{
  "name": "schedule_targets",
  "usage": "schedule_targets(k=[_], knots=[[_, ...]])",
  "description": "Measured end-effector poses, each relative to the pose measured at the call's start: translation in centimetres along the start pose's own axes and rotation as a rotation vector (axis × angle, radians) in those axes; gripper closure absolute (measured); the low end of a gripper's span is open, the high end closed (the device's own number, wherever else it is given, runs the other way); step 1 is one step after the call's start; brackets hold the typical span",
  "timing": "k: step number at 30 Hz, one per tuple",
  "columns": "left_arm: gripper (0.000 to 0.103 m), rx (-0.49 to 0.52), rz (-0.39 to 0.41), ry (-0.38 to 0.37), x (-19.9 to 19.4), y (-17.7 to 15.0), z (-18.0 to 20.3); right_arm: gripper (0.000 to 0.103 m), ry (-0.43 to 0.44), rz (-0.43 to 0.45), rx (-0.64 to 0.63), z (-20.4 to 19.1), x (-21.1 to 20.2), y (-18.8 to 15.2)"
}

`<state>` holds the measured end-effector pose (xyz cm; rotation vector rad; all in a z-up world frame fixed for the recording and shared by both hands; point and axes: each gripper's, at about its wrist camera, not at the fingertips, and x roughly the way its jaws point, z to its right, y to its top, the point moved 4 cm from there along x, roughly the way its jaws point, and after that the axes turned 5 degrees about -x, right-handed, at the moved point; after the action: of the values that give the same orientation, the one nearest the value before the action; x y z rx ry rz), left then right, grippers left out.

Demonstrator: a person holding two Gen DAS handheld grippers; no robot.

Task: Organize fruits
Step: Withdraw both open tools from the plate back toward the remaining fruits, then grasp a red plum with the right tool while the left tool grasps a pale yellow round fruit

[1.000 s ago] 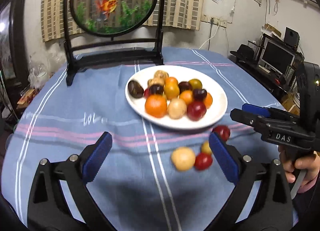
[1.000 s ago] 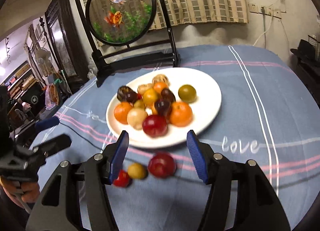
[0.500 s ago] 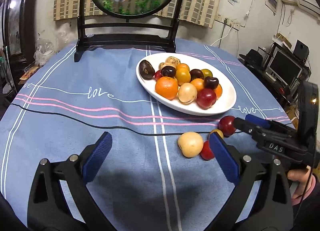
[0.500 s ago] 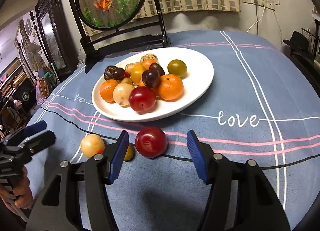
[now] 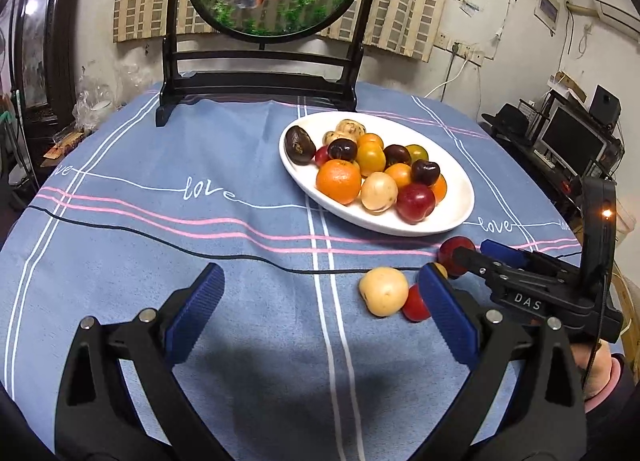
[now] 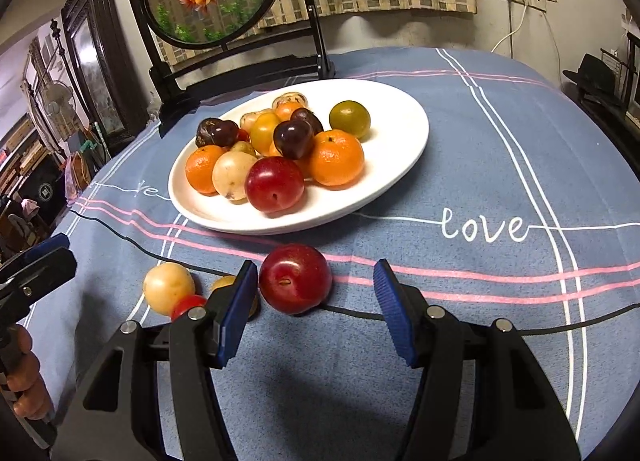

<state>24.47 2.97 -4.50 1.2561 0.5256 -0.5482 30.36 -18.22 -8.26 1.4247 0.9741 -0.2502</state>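
So we're mid-pickup here. Most of the fruit is already piled on the white plate (image 6: 404, 149), but four stragglers are sitting on the blue-clothed counter (image 6: 500, 165) just in front of it: a red plum (image 6: 295, 279), a pale yellow fruit (image 6: 168, 287), a small red one (image 6: 187, 304) and a little yellow one (image 6: 225, 283) half hidden behind our right tongs.

The right tongs (image 6: 316, 307) are spread, and the plum sits just ahead of the tips, close to the left pad. It's not pinched yet, and there's a clear gap on the right side. The left tongs (image 5: 320, 315) are spread wide too, with nothing between them, hanging near the pale fruit (image 5: 383, 291) and the small red one (image 5: 416, 303).

Our guess for the next move: push the right tongs forward until the plum is properly centred between the pads, then squeeze gently. It's round and could roll into its neighbours if we nudge it off-centre. After that, lift it onto a bare patch of the plate.
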Motion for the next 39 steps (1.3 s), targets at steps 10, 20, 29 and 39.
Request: schedule_targets(k=[10, 20, 29, 39], knots=[[0.004, -0.027, 0.000, 0.015, 0.0, 0.2, -0.8, 0.049, -0.005, -0.026, -0.011, -0.6, 0.7, 0.1], [0.004, -0.053, -0.014, 0.024, 0.6, 0.1, -1.3, 0.063, 0.017, 0.004, 0.018, -0.4, -0.2, 0.5], [0.017, -0.020, -0.098, -0.056, 3.5, -0.5, 0.6, 0.063, 0.029, 0.087, 0.055, 0.5, -3.6, 1.4], [0.048, -0.112, -0.180, -0.143, 6.1, -0.5, 1.7, 0.063, 0.027, 0.095, 0.070, 0.9, -4.2, 1.6]])
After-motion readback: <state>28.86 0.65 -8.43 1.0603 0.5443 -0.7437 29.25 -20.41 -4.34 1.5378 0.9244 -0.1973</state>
